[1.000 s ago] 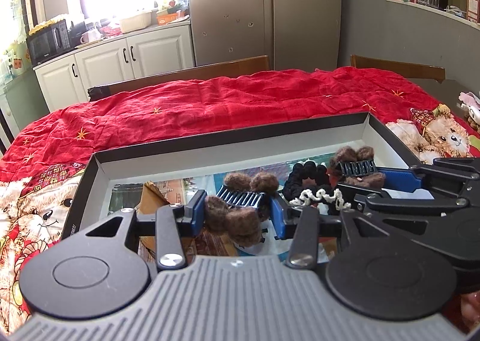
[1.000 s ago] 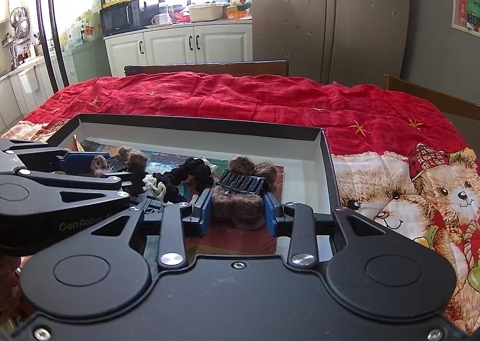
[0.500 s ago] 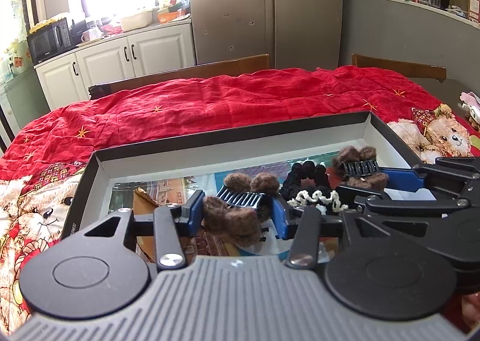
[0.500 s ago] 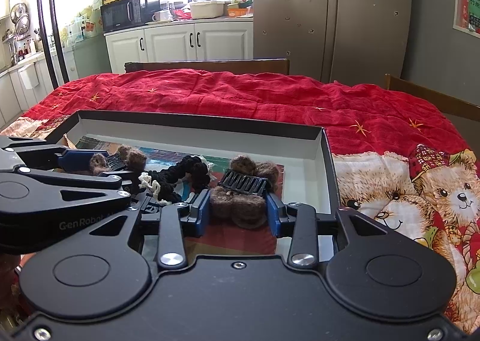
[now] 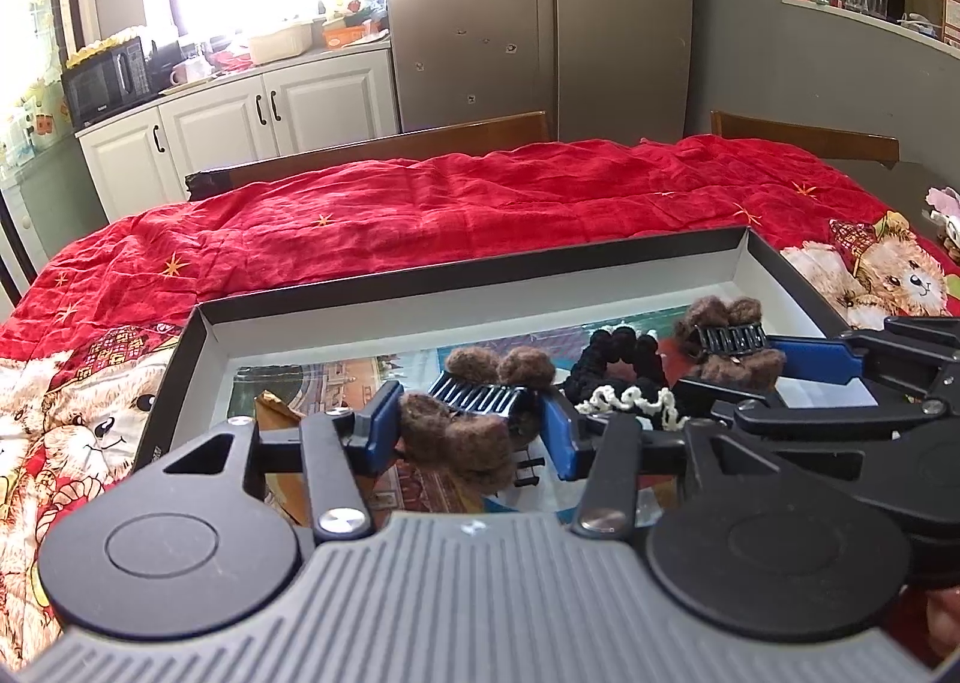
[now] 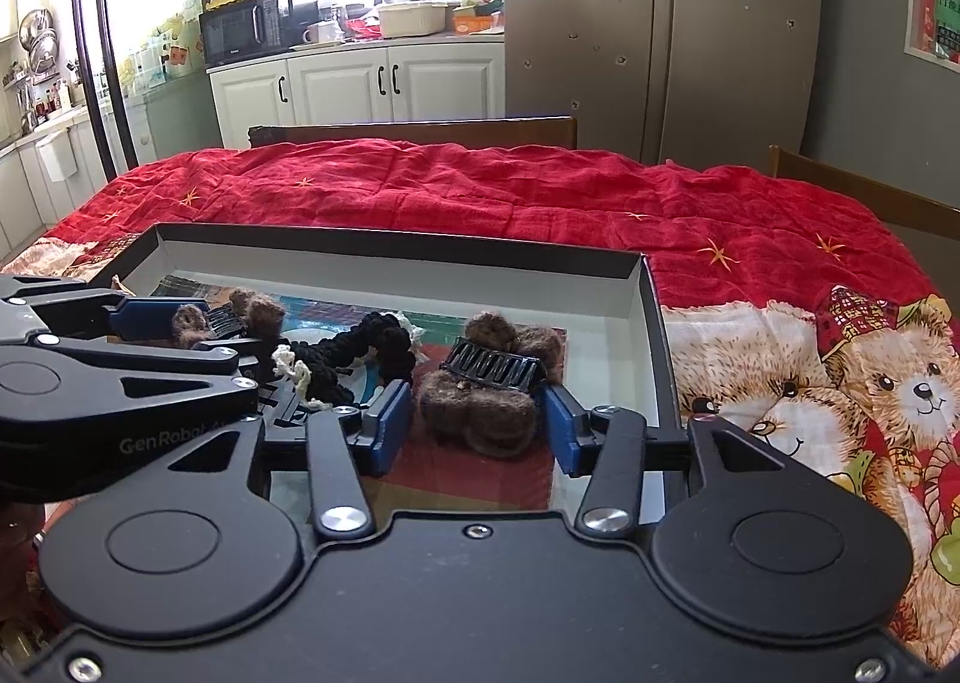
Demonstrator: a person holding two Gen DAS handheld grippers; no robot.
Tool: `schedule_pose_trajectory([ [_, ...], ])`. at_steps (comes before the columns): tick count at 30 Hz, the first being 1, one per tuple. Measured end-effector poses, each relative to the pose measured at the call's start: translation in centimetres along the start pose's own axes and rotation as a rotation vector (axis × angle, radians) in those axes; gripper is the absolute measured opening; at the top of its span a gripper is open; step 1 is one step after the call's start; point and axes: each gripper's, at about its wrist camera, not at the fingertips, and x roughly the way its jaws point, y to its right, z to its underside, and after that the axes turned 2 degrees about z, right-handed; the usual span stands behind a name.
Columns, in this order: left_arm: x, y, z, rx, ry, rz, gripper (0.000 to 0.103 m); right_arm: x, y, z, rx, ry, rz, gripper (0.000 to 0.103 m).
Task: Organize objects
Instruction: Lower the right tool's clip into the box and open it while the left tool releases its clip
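Brown furry hair clip (image 6: pixel 486 383), beside "GenRobot"-marked left gripper (image 6: pixel 198 335)

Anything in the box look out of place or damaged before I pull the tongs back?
Nothing damaged. Two brown fuzzy hair claws and a black scrunchie with cream trim lie in the black shallow box. A brown paper scrap sits crumpled in its left part.
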Motion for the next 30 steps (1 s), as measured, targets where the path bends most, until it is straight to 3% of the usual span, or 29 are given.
schedule_pose_trajectory([
  [14, -0.9, 0.2, -0.3, 0.018, 0.022, -0.046, 0.065, -0.6, 0.2, 0.1, 0.024, 0.022, 0.0, 0.058],
  [30, -1.7, 0.0, -0.4, 0.014, 0.037, -0.044, 0.068, -1.6, 0.2, 0.1, 0.016, 0.058, -0.003, 0.063],
])
